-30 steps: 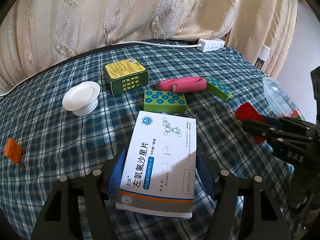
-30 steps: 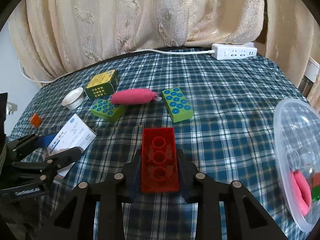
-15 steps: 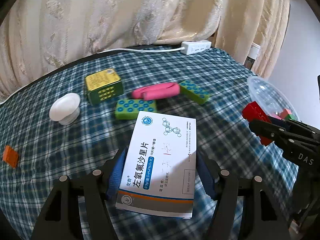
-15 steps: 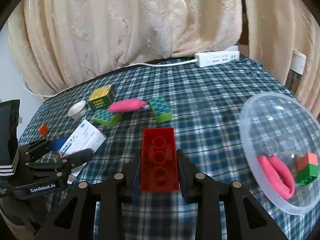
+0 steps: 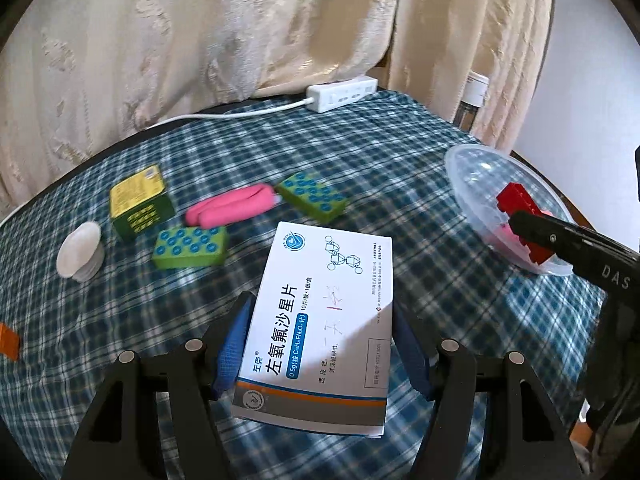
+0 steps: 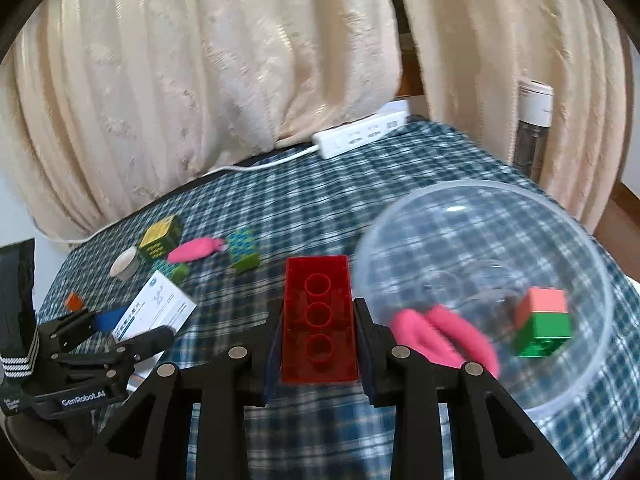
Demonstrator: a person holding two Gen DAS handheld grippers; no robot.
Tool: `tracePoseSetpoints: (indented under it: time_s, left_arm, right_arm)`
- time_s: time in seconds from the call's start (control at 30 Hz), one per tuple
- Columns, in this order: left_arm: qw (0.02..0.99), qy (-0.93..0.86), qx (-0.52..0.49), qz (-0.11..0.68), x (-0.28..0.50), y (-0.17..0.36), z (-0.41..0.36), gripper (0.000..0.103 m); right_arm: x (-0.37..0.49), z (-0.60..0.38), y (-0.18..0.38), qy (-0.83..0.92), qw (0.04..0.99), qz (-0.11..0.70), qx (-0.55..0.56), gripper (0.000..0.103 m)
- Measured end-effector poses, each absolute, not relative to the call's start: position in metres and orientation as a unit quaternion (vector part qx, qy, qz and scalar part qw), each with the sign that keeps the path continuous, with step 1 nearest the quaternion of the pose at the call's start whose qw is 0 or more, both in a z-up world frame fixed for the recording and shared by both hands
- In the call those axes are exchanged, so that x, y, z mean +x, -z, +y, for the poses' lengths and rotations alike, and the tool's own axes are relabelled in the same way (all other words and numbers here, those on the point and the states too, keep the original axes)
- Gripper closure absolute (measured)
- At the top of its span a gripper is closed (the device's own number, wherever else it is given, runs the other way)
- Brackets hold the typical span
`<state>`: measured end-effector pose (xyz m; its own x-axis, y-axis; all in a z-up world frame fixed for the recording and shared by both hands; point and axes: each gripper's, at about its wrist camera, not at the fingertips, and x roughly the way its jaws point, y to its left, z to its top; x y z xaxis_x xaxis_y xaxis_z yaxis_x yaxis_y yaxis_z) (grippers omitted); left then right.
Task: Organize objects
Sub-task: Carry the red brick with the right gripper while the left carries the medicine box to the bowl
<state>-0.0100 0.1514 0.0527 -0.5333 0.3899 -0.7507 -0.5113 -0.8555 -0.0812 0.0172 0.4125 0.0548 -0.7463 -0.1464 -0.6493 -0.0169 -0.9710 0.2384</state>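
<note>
Now my right claw [image 6: 318, 344], clamped on the red brick [image 6: 319, 318], has swung beside the clear bowl [image 6: 592, 264] at frame right — nearly dropping time; left claw [image 5: 320, 354] grips the medicine box [image 5: 320, 320].

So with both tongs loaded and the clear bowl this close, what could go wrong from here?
1. The right tongs grip the red brick beside the clear bowl, not above it; released now, it would likely land on the cloth.
2. The bowl looks light, so a bump from the brick might shove or tip it, spilling the pink roll and stacked block.
3. The medicine box juts far past the left tongs and could pivot or slip.
</note>
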Motion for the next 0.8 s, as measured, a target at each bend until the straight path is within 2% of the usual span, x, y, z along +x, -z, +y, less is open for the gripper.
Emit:
tracePoseSetpoints:
  time_s: [0.8]
  left_arm:
    - [0.327,-0.854,-0.386,0.117,-0.008,-0.080,0.272,0.035]
  right_arm:
    - [0.031,0.547,-0.058,0.931,-0.087,-0.166,0.315,0.069]
